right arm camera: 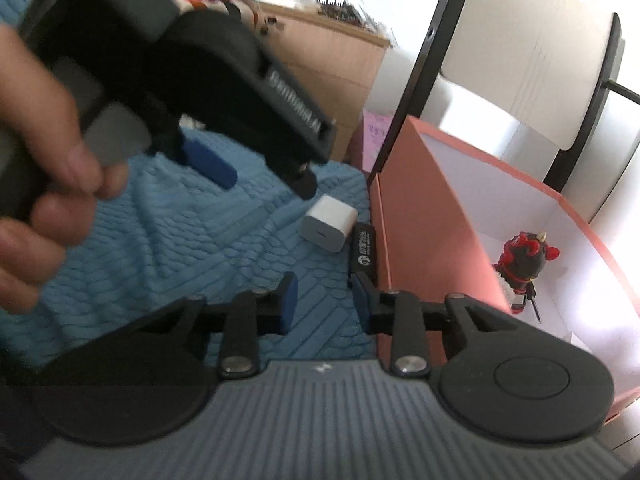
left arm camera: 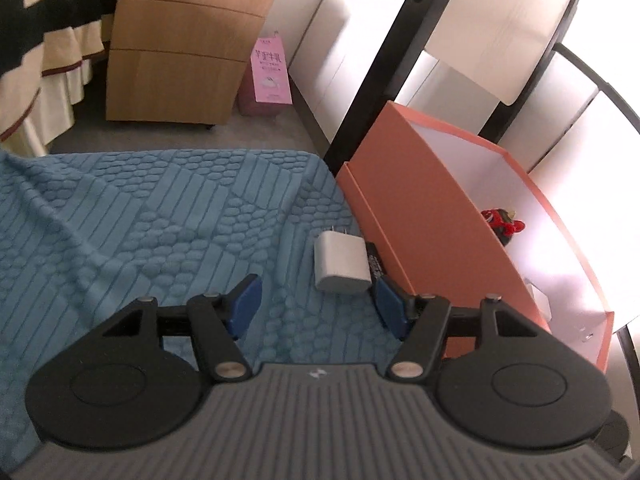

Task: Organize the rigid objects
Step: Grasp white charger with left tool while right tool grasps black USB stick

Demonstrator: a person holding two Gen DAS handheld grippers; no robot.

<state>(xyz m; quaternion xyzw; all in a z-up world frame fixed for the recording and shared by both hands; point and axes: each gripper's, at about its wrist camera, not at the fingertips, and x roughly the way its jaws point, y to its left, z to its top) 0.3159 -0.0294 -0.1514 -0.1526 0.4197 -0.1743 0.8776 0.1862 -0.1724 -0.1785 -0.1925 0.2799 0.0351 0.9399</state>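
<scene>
A white charger (left arm camera: 341,262) lies on its side on a blue textured mat (left arm camera: 160,220), its two prongs pointing away from the left camera. Just beside it, on the side toward the box, lies a small black stick (right arm camera: 363,251) with white print, touching or nearly touching the outer wall of an orange box (left arm camera: 420,216). The box stands open at the edge of the mat, white inside. In it stands a small red and black horned figure (right arm camera: 526,264), upright near the far corner.

The left gripper (left arm camera: 318,306) hovers low over the mat with its jaws wide apart and nothing between them. The charger sits just ahead of the gap, closer to the right-hand blue pad (left arm camera: 390,308). In the right wrist view, the left gripper (right arm camera: 248,172) shows from the side, blurred, with a hand (right arm camera: 44,168) around its grip.

The right gripper (right arm camera: 322,300) is also open and holds nothing. It sits over the mat beside the box wall, with the black stick just ahead of its right pad.

Beyond the mat stand a wooden drawer cabinet (left arm camera: 180,48) and a pink carton (left arm camera: 270,76) on a grey floor.
</scene>
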